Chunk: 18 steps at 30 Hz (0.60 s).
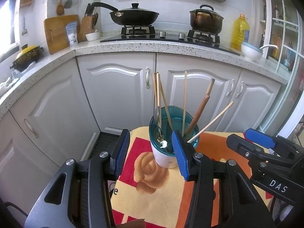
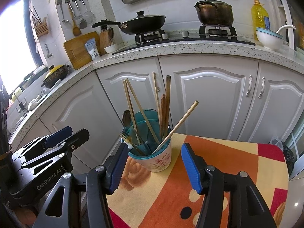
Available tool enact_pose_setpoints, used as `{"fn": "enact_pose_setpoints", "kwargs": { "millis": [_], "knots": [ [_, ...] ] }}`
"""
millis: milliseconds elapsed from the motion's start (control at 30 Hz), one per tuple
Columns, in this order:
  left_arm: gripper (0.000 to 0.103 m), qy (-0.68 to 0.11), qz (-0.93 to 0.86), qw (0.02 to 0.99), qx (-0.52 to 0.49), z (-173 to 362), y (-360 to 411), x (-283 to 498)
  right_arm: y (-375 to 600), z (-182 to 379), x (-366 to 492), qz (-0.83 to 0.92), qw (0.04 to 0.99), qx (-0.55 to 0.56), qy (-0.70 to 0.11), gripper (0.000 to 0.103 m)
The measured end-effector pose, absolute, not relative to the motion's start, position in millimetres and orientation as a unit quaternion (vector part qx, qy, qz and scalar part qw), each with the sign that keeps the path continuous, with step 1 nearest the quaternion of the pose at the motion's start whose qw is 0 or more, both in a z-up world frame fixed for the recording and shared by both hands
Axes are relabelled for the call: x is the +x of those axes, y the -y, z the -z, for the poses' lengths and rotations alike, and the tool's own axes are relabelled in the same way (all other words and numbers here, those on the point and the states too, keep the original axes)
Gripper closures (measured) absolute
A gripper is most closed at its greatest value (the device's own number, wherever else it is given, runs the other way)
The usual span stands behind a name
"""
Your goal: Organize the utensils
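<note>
A white floral utensil cup (image 1: 165, 157) (image 2: 159, 160) with a teal insert stands on a small table under a patterned cloth (image 2: 218, 163). Several wooden chopsticks (image 2: 175, 126) (image 1: 184, 102), a metal spoon (image 2: 127, 118) (image 1: 156, 114) and a gold fork (image 2: 126, 137) stick out of it. My left gripper (image 1: 151, 152) is open just in front of the cup, nothing between its blue pads. My right gripper (image 2: 154, 168) is open too, its pads either side of the cup's near face without touching it. Each gripper shows in the other's view: the right gripper (image 1: 262, 142) and the left gripper (image 2: 62, 136).
White cabinet doors (image 2: 209, 98) rise behind the table under a speckled countertop (image 1: 152, 47). On the hob sit a black pan (image 1: 134, 16) and a dark pot (image 1: 206, 20). An oil bottle (image 1: 239, 31), a white bowl (image 1: 251, 51), a cutting board (image 1: 59, 32) and a knife block (image 1: 88, 25) line the counter.
</note>
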<state>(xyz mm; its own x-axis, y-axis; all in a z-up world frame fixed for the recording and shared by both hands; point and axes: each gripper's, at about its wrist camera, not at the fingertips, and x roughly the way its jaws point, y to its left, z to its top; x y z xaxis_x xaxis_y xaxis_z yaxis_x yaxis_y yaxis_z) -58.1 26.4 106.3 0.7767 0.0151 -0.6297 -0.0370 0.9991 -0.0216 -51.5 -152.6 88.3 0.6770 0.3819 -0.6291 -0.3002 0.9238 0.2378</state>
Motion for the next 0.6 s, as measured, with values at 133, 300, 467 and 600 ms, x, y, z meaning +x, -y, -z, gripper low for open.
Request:
{"fn": "enact_pose_setpoints", "kwargs": {
  "millis": [133, 300, 467, 600],
  "knots": [
    [0.058, -0.335, -0.014, 0.942, -0.016, -106.5, -26.4, -57.4, 151.7, -87.9, -51.0, -0.186, 0.914, 0.056, -0.357, 0.046],
    [0.058, -0.335, -0.017, 0.942, -0.015, -106.0, -26.6, -56.6, 148.6, -86.3, -50.0, -0.187, 0.913, 0.053, -0.36, 0.046],
    [0.058, -0.335, -0.016, 0.942, -0.016, -105.1, -27.2, -55.3, 147.4, -84.4, -48.8, -0.186, 0.912, 0.052, -0.362, 0.045],
    [0.058, -0.337, -0.015, 0.941, -0.014, -104.3, -26.8, -54.8, 147.8, -83.3, -48.3, -0.186, 0.911, 0.053, -0.363, 0.045]
  ]
}}
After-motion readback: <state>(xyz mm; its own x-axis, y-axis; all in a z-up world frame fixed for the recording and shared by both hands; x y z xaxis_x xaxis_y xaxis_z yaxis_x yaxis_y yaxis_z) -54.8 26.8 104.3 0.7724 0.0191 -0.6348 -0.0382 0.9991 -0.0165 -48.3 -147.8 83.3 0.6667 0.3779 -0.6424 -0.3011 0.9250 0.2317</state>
